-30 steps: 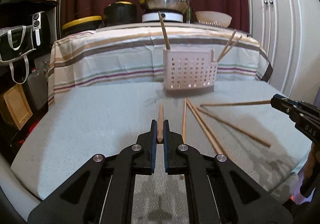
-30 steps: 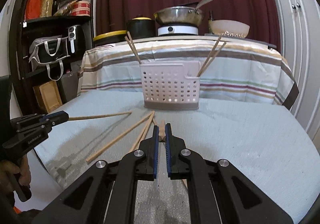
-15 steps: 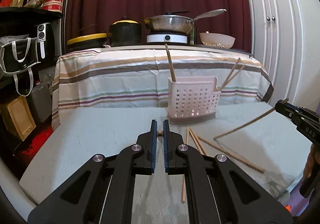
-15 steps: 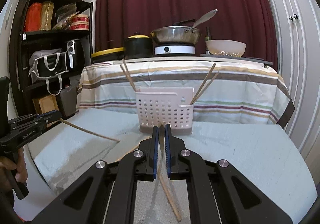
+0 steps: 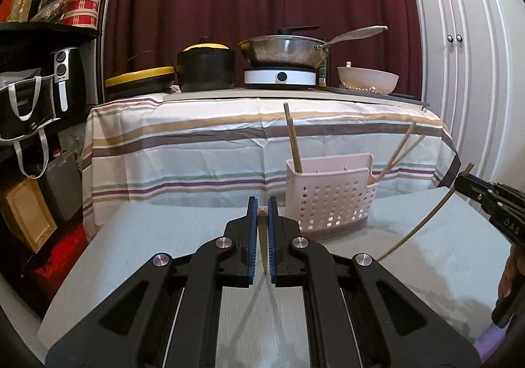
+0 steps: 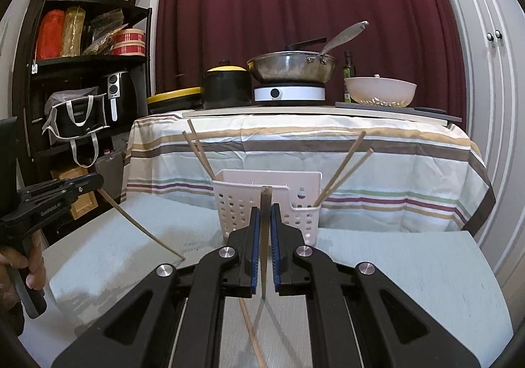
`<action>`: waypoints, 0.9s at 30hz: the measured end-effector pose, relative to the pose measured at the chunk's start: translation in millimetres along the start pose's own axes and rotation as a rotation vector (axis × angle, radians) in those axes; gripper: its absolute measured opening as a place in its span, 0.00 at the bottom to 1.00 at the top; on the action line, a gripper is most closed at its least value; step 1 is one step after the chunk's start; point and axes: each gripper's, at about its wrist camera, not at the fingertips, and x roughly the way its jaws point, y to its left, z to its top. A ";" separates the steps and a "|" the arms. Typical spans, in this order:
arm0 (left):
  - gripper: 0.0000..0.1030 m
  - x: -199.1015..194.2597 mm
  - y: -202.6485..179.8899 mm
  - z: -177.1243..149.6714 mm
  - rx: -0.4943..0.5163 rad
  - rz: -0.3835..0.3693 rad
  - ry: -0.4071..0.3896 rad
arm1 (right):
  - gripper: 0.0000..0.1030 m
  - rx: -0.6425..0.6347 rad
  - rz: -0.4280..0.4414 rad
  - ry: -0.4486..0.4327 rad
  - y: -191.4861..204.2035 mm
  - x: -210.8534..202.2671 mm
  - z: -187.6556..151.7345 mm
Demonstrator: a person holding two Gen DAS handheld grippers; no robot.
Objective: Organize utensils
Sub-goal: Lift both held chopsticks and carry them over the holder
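Gripping one chopstick apiece, both pairs of fingers are pinched narrow on wood. In the right wrist view the right gripper (image 6: 262, 227) clamps a chopstick (image 6: 264, 236) that stands nearly upright between the blue pads, its top end showing just above the fingertips and its lower end hanging below them, clear of the tabletop (image 6: 410, 269). The left gripper (image 5: 262, 220) shows only a small wooden end (image 5: 262, 211) between its fingertips in its own view; from the right wrist view the same left gripper (image 6: 59, 194) holds its chopstick (image 6: 141, 225) slanting down, the far tip at or just above the cloth, and I cannot tell which.

Beyond the fingers stands the white perforated caddy (image 6: 267, 204), with two chopsticks leaning out of its left compartment (image 6: 198, 151) and two out of its right (image 6: 344, 168). One more chopstick (image 6: 252, 335) lies on the tabletop beneath the right gripper.

Judging by this, the step in hand is carrying the lifted sticks to the caddy. The next move calls for bringing each stick over an open compartment, tipping it close to vertical so the lower end clears the rim, lowering it inside, and only then easing the fingers apart. The right stick already lines up with the caddy; the left one needs raising and swinging upright first.
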 end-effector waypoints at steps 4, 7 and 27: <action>0.06 5.8 1.9 15.1 -0.019 -0.030 0.000 | 0.07 0.009 0.010 -0.009 -5.0 5.0 8.3; 0.06 3.9 -2.0 27.2 0.003 -0.038 -0.019 | 0.07 0.011 0.018 -0.027 -8.0 3.6 18.5; 0.06 12.0 -41.8 147.0 0.035 -0.201 -0.170 | 0.07 -0.002 0.034 -0.264 -41.1 9.2 124.8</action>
